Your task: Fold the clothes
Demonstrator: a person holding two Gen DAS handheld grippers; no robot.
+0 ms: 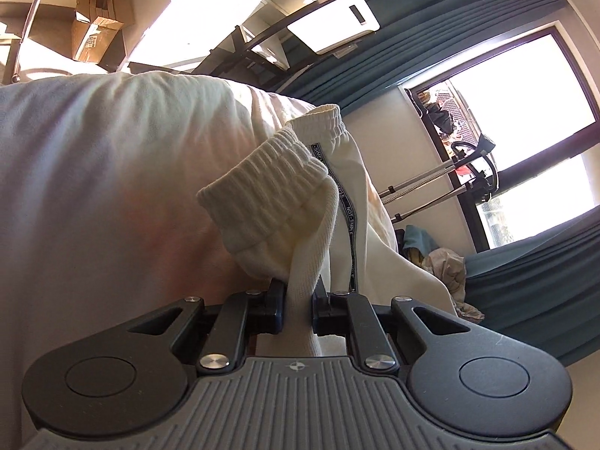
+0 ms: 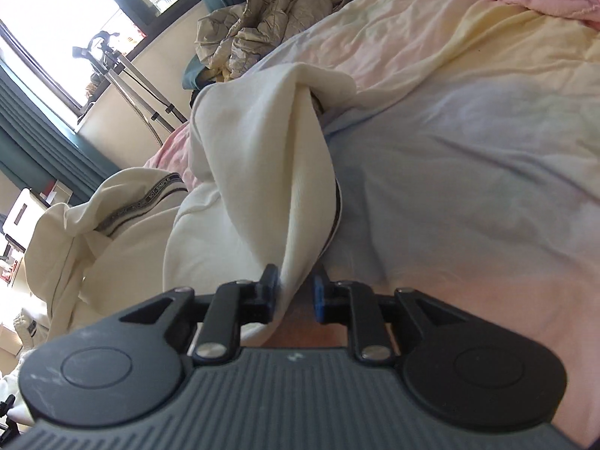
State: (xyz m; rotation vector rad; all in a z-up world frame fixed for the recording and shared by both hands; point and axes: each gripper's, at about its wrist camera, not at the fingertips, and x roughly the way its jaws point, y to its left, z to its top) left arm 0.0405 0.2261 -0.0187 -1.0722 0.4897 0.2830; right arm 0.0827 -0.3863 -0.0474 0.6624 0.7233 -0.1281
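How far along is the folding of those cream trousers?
Early, it seems. Nothing lies neatly folded yet: the cream trousers are still bunched and twisted on the bedspread. In hand: the left gripper pinches fabric near the ribbed cuffs; the right gripper stands open with cloth draped between its jaws. Flattening and folding remain.

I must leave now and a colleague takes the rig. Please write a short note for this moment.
Left claw: shut on the cream trousers, near the ribbed waistband.
Right claw: open; trouser fabric lies between the pads, against one, not pinched.
The trousers lie bunched on the bedsheet.
Done: no neat fold visible.
Left: regrip with the right, spread flat, fold.
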